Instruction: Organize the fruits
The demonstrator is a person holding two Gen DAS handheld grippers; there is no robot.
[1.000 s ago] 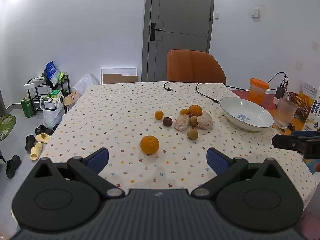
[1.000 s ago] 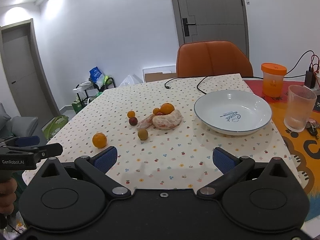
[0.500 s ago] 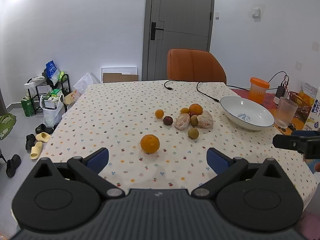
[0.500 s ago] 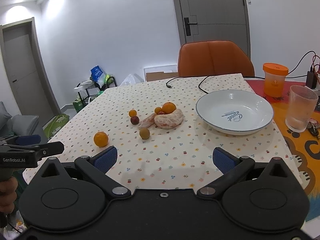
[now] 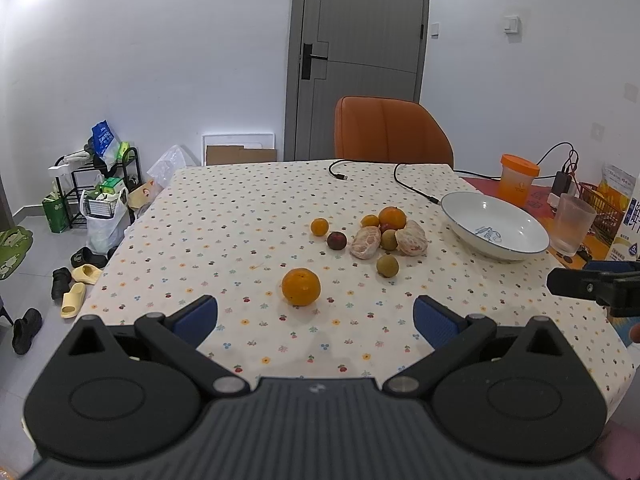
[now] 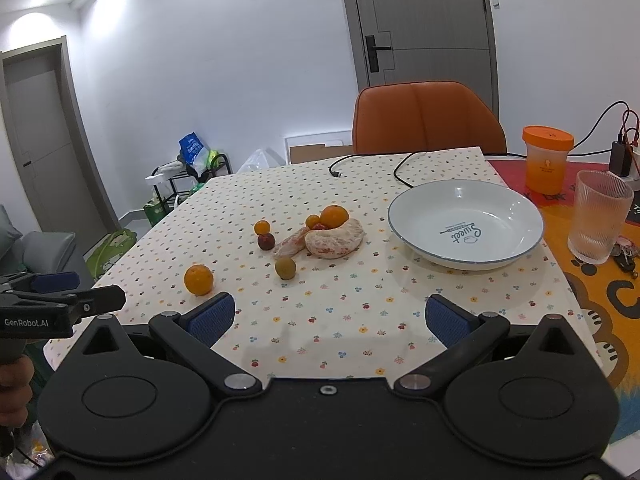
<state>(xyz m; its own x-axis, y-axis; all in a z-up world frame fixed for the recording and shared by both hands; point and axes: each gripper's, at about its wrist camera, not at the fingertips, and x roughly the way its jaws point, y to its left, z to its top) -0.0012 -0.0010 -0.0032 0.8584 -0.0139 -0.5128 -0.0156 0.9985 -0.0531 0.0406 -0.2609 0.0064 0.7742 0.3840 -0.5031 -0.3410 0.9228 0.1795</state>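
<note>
Several fruits lie on the dotted tablecloth [image 5: 224,240]. An orange [image 5: 301,286] [image 6: 198,279] sits alone nearest the front. Behind it are a small greenish fruit [image 5: 387,265] [image 6: 285,267], a dark plum [image 5: 336,240] [image 6: 266,241], a small tangerine [image 5: 319,227] [image 6: 262,227], two peeled citrus pieces [image 5: 365,242] [image 6: 334,240] and a larger orange [image 5: 392,217] [image 6: 334,215]. A white bowl [image 5: 520,240] [image 6: 500,256] stands empty to the right. My left gripper [image 5: 316,322] and right gripper [image 6: 328,316] both hang open over the table's front edge, holding nothing.
An orange chair [image 5: 392,132] stands behind the table. A ribbed glass [image 6: 598,216], an orange-lidded jar [image 6: 546,164] and black cables [image 5: 400,176] sit near the bowl. Bags, a rack [image 5: 96,184] and slippers [image 5: 76,298] lie on the floor at left.
Both views have shifted very slightly toward the fruits; nothing on the table has moved and both grippers stay open.
</note>
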